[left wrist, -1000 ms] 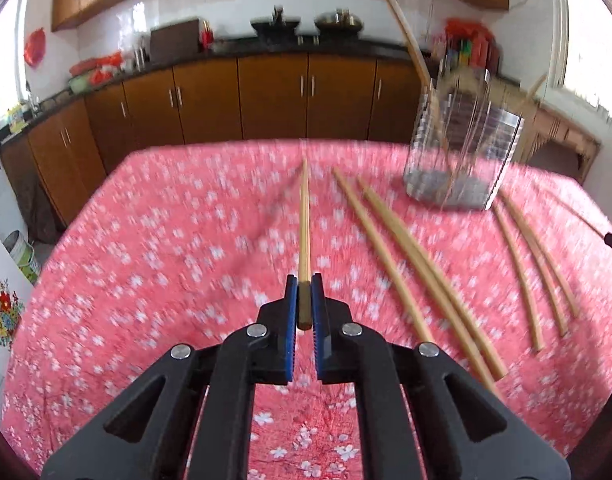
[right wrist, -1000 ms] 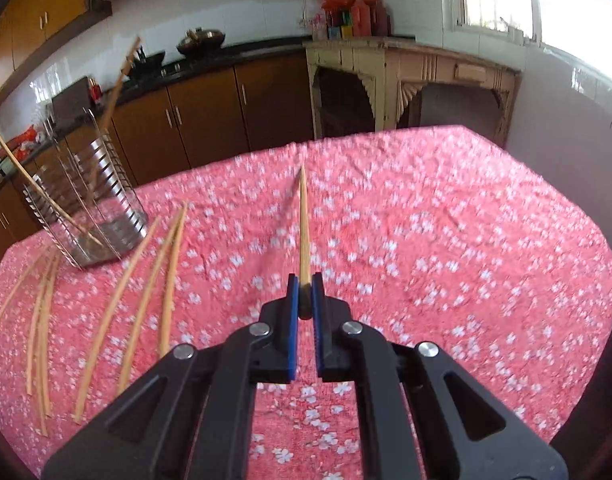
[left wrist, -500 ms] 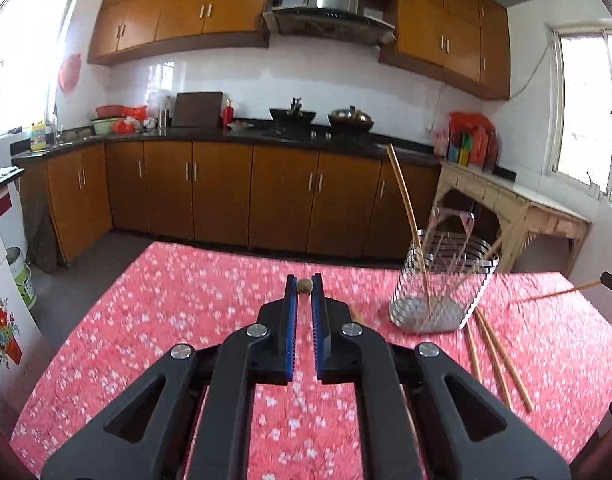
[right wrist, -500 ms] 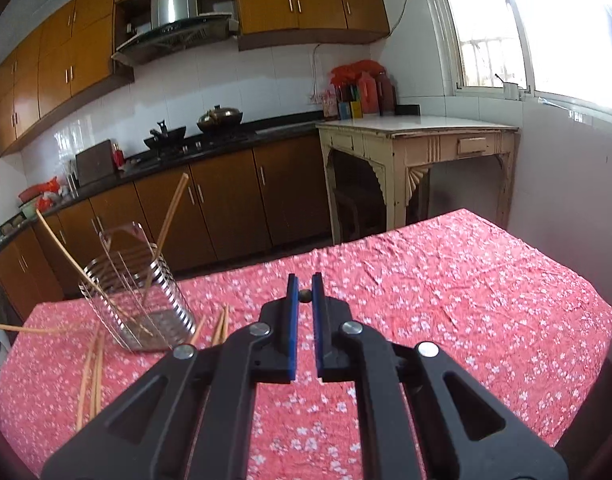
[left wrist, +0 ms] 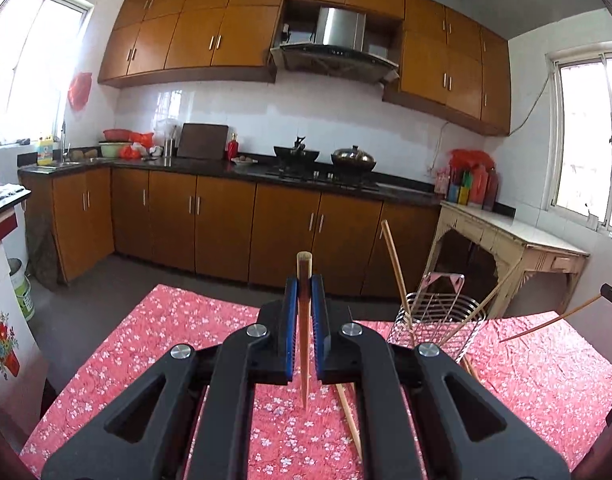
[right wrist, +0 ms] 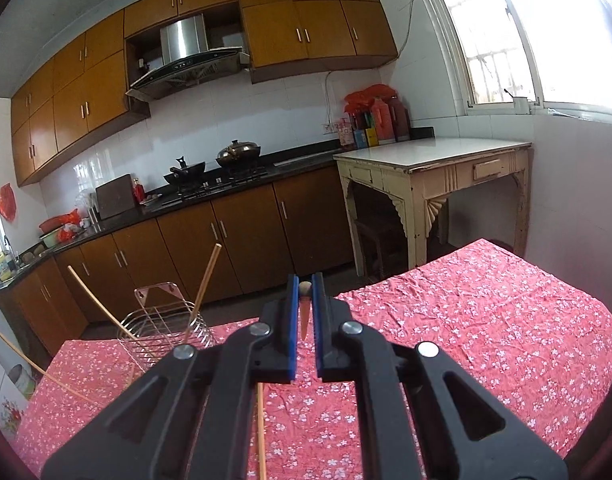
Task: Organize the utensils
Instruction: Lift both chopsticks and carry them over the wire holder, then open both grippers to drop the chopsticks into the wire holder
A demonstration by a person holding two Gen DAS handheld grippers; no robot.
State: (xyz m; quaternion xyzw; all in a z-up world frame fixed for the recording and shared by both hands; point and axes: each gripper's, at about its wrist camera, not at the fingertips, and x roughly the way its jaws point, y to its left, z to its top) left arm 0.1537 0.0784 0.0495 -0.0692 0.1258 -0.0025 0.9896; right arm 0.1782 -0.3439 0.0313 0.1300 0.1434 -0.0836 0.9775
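Each claw is pinching one stick: left claw (left wrist: 304,312) on its stick (left wrist: 303,344), right claw (right wrist: 305,312) on its stick (right wrist: 304,318). Be aiming thin ends down into the rack (left wrist: 436,326) slowly.

My two matching black grippers

I'm seeing the left gripper (left wrist: 304,304) and right gripper (right wrist: 305,304) showing angular black arms, round silver screws and ridged blue pads (left wrist: 291,320) inside.

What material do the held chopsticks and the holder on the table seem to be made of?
Chopstick in left gripper: probably bamboo or wood, matte tan, pale cut end. Chopstick in right gripper: looks the same. Holder: shiny metal wire, likely steel, open slats, see-through.
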